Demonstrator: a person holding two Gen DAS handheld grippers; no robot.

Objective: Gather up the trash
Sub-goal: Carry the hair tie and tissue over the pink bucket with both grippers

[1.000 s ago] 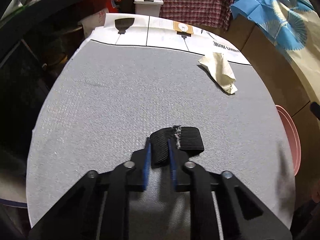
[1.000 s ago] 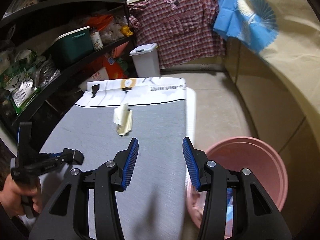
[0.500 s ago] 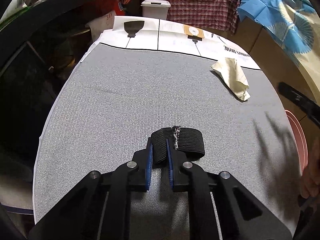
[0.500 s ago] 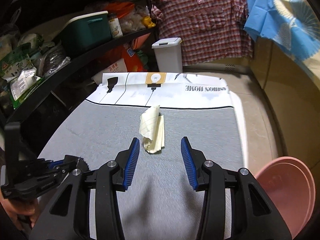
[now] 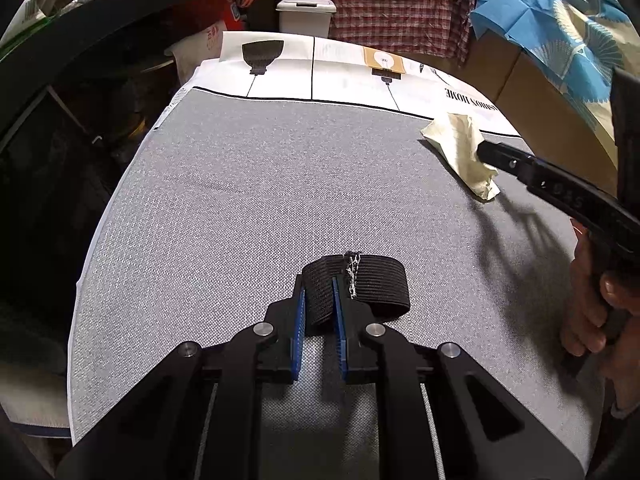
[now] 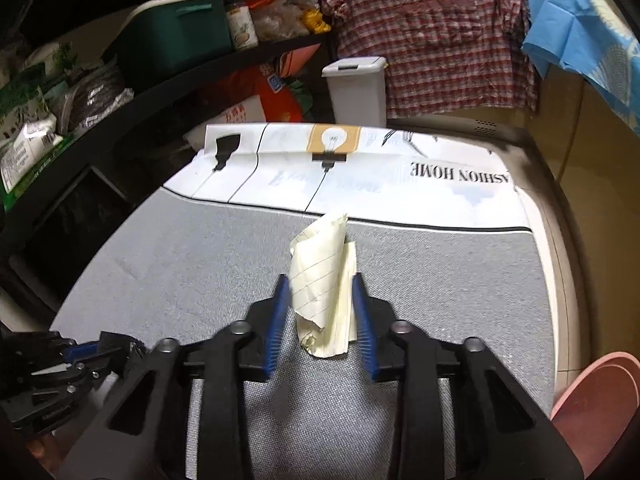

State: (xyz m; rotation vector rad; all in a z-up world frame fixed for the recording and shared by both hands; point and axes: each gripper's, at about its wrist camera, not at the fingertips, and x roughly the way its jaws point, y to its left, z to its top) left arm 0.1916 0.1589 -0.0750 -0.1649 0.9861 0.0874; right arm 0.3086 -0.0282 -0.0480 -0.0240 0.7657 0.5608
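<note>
the left gripper [image 5: 319,304] sits low over the near part of the grey tabletop [image 5: 240,200], its blue pads pinching one end of a black elastic band [image 5: 360,284]; the rest of the band lies on the cloth. to the right and further back, the crumpled paper [image 6: 324,284] lies on the tabletop near the white printed strip [image 6: 360,176] at the far edge. the right gripper [image 6: 319,292] has the paper between its pads; its jaws have just been closing, and the pads stand close on either side of the paper, the right one seemingly touching it, but a firm pinch cannot be confirmed. the step in hand appears to be the grasp of the paper, with the band already secured. the next move calls for completing the squeeze until the paper is held, then a lift clear of the cloth. the pink basin [image 6: 592,404] shows at the right edge, beside and below the tabletop; it is the likely receptacle, so both pieces would be carried there and released. the paper is light and springy and may slip from a loose grip.
</note>
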